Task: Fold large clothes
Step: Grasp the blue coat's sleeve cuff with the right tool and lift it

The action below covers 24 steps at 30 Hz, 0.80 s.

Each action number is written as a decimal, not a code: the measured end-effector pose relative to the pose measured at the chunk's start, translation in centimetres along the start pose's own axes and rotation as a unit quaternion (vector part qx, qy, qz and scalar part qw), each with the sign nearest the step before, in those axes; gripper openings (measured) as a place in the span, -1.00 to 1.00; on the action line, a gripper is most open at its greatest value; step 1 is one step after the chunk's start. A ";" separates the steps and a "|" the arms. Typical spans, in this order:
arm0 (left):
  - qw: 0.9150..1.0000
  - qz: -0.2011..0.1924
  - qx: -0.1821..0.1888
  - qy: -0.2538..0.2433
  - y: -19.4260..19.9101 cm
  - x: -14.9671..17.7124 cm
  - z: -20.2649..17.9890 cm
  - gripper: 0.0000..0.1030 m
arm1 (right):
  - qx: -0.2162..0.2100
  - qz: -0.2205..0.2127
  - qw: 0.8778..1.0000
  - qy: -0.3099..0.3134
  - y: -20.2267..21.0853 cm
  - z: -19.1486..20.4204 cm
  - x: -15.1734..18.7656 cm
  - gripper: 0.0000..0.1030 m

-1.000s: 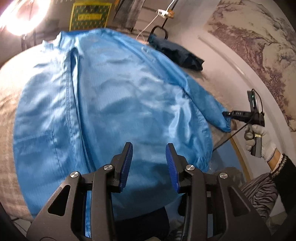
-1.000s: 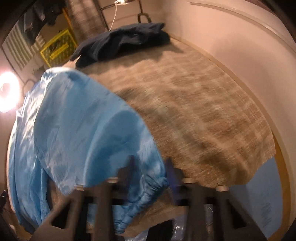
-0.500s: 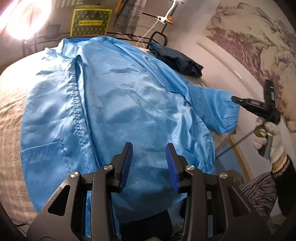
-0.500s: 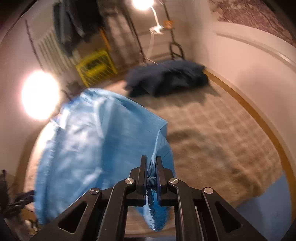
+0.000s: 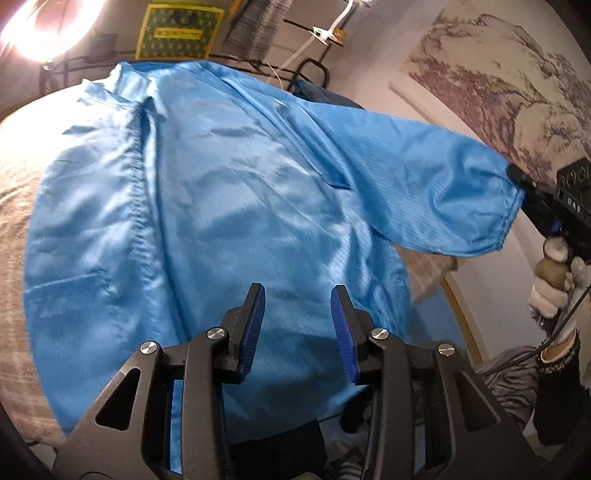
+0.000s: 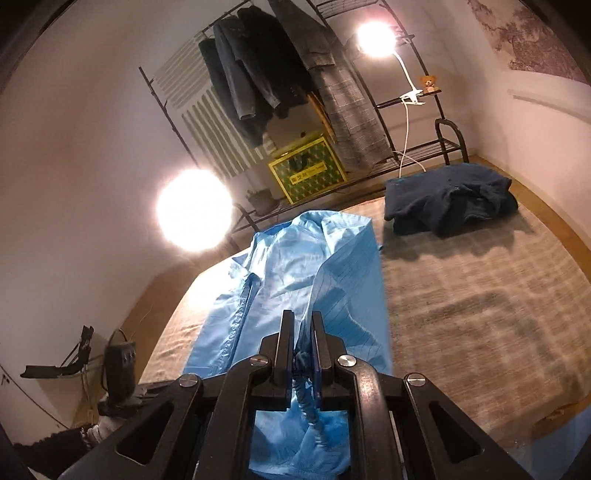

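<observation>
I note two lamps (image 6: 194,210) (image 6: 376,34) blown out to white glare; room otherwise dim, warm. Dark pile (image 6: 448,199) throws a soft shadow. Slight motion blur; fisheye bending and black vignette at edges.

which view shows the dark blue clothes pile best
The right wrist view: the dark blue pile lies whole and unobstructed on the bed cover. In the left wrist view only a sliver peeks above the blue coat.

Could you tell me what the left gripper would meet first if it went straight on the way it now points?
Most likely the blue coat spread on the bed: the left gripper is open, angled down at its lower front panel, with nothing between. Depth is uncertain.
</observation>
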<state>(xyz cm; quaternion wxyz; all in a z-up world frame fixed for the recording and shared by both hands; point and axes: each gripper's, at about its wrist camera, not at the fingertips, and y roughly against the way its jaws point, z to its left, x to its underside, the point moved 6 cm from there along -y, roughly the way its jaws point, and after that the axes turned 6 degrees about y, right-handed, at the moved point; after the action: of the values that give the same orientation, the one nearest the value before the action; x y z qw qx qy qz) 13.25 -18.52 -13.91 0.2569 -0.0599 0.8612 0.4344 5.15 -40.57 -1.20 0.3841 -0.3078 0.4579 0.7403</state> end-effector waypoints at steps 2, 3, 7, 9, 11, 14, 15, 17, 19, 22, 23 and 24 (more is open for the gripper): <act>1.000 0.003 0.004 -0.008 -0.3 0.3 -0.8 -0.28 | 0.001 0.005 1.000 -0.005 -0.3 -0.5 0.1 -0.89; 1.000 0.004 0.006 -0.011 -0.5 0.3 -1.2 -0.28 | 0.001 0.011 1.000 -0.005 -0.6 -0.5 0.3 -0.89; 1.000 -0.002 0.013 -0.008 -0.4 -0.2 -1.9 -0.28 | -0.007 0.037 0.999 0.018 -2.7 1.0 1.2 -0.89; 1.000 -0.006 0.014 0.001 -0.4 -0.5 -1.6 -0.28 | -0.009 0.053 0.997 0.048 -4.0 2.3 1.9 -0.89; 1.000 -0.013 0.013 0.016 0.0 -1.1 -0.8 -0.28 | -0.016 0.074 0.994 0.083 -5.4 4.3 3.0 -0.89; 0.999 -0.027 0.008 0.040 0.8 -2.0 0.7 -0.28 | -0.044 0.116 0.981 0.148 -8.1 8.4 5.7 -0.89; 0.998 -0.035 0.004 0.052 1.2 -2.4 1.4 -0.28 | -0.056 0.133 0.974 0.173 -9.1 10.0 6.9 -0.89; 0.996 -0.047 0.000 0.071 2.0 -3.0 2.6 -0.28 | -0.088 0.173 0.954 0.227 -11.2 13.3 10.0 -0.89; 0.994 -0.057 -0.005 0.088 2.6 -3.3 3.8 -0.28 | -0.110 0.211 0.930 0.279 -12.7 15.7 13.3 -0.90; 0.993 -0.054 -0.017 0.105 2.6 -3.4 5.3 -0.28 | -0.118 0.256 0.893 0.351 -14.0 17.6 17.8 -0.90; 0.993 -0.048 -0.021 0.110 2.5 -3.2 5.7 -0.28 | -0.117 0.265 0.888 0.358 -14.3 17.6 18.6 -0.90; 0.993 -0.041 -0.024 0.112 2.2 -3.0 6.0 -0.28 | -0.114 0.271 0.886 0.359 -14.6 17.4 19.0 -0.90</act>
<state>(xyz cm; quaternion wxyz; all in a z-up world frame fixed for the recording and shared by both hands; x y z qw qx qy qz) 17.43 -12.81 -13.79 0.1745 -0.1497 0.8706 0.4349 5.93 -15.06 -16.18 -0.0600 -0.4584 0.5425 0.7015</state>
